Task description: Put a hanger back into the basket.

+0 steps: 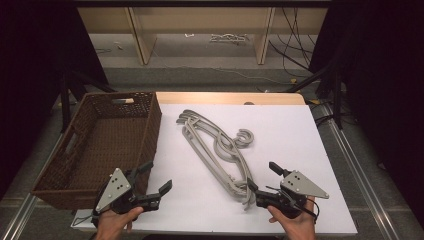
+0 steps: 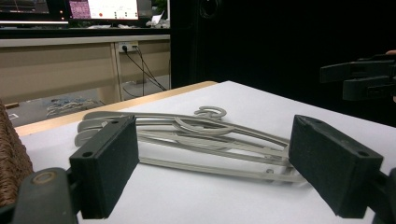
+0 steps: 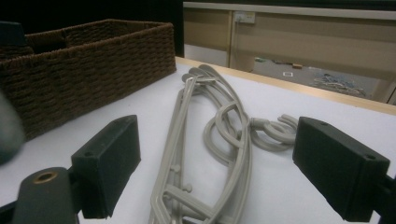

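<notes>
A stack of grey plastic clothes hangers point(image 1: 216, 150) lies diagonally on the white table top point(image 1: 280, 140), hooks curling toward the right. In the left gripper view the grey hangers point(image 2: 196, 140) rest ahead of the jaws, in the right gripper view the hangers point(image 3: 219, 140) run away between the jaws. My left gripper point(image 1: 157, 177) hovers open near the table's front left, beside the basket, holding nothing. The right gripper point(image 1: 262, 176) stands open at the near end of the hanger stack, nothing between its pads. The right gripper point(image 2: 359, 79) also appears far off in the left gripper view.
A brown wicker basket point(image 1: 80, 165) stands at the table's left side; its woven wall point(image 3: 84, 84) shows in the right gripper view. Beyond the table are wooden furniture legs point(image 1: 140, 35) and cables on the floor. Dark curtains flank both sides.
</notes>
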### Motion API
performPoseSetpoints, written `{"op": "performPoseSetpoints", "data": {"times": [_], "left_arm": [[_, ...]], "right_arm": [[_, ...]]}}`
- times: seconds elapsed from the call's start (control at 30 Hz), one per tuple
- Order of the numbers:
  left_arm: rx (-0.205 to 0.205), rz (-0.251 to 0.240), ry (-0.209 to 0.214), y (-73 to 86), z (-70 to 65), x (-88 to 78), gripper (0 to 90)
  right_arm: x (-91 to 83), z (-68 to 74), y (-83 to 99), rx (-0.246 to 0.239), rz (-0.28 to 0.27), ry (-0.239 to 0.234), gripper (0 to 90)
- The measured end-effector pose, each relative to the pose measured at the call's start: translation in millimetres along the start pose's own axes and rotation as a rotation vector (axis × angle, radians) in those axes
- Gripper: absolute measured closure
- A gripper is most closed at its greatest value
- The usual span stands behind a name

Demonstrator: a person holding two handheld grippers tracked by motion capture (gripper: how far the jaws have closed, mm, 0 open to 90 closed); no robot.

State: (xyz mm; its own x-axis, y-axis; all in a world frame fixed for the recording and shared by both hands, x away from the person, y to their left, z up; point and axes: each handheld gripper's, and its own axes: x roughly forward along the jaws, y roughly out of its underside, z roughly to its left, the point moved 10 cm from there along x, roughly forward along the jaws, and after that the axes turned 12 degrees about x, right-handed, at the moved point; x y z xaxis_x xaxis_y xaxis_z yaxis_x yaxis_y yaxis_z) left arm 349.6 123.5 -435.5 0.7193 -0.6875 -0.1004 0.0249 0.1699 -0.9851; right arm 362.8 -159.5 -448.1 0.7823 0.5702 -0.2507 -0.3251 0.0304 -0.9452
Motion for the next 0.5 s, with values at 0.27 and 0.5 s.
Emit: {"op": "performPoseSetpoints", "data": {"times": [0.27, 0.5], "left_arm": [[0.006, 0.003, 0.004, 0.4, 0.6, 0.0, 15.6], [0.01, 0.002, 0.015, 0.1, -1.1, 0.6, 15.6]], "right_arm": [[0.0, -2.8, 1.6, -0.004, 0.015, 0.01, 15.8], [1.5, -2.5, 2.7, -0.012, 0.029, 0.007, 15.9]]}}
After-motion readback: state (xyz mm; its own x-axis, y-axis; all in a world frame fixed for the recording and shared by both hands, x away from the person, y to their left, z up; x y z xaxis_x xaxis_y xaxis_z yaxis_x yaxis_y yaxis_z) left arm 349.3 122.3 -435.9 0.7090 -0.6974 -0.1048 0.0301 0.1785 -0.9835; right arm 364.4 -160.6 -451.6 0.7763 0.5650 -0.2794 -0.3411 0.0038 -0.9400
